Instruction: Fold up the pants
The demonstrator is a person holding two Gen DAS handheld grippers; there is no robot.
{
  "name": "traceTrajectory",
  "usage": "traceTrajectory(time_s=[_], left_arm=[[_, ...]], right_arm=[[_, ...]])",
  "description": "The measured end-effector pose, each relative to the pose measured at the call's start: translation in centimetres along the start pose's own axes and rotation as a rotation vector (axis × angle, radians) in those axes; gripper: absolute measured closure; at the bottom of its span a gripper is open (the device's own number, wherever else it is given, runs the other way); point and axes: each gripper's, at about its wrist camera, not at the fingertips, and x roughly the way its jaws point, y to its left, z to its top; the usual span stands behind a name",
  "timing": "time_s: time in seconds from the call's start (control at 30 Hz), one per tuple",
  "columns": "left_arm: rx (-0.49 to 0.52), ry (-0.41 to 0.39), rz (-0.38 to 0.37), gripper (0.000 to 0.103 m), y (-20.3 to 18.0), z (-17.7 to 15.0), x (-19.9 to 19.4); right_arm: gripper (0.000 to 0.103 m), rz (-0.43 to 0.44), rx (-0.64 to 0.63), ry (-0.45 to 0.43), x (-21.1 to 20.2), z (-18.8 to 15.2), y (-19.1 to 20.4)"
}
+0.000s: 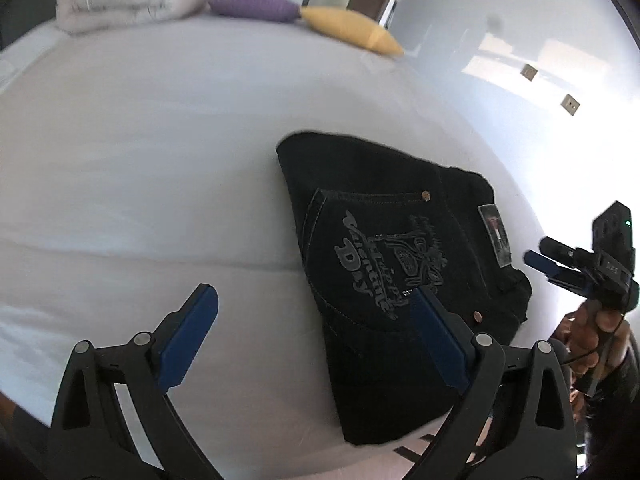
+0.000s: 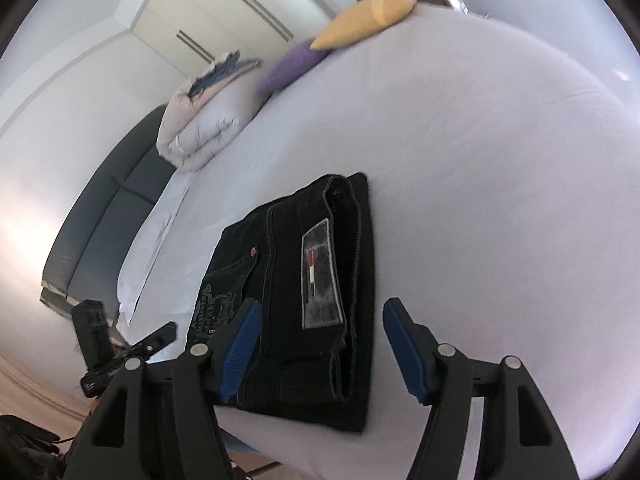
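Near the bed's (image 2: 480, 160) front edge lie the folded black jeans (image 2: 296, 304); left gripper (image 1: 316, 336) and right gripper (image 2: 320, 348) hover above them, jaws spread wide, grasping nothing.

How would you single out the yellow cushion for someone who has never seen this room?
Start at the white bed and look to its far end, beyond the folded black pants. The yellow cushion lies last in a row, beside a purple cushion and a rolled pale duvet; only it is yellow.
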Motion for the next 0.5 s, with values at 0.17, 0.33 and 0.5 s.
traceTrajectory(time_s=[0.17, 0.33, 0.5], left_arm=[[-0.024, 0.048, -0.047, 0.006, -0.1, 1.2, 2.0], [-0.081, 0.143, -0.122, 0.010, 0.7, 2.4, 4.9], [-0.073, 0.174, -0.146, 0.033, 0.5, 3.5, 6.3]], right_arm=[[0.036, -0.009, 0.070, 0.067, 3.1, 1.8, -1.3], [0.048, 0.023, 0.133, 0.135, 5.7, 2.7, -2.4], [0.050, 0.064, 0.178, 0.152, 6.7, 3.3, -2.9]])
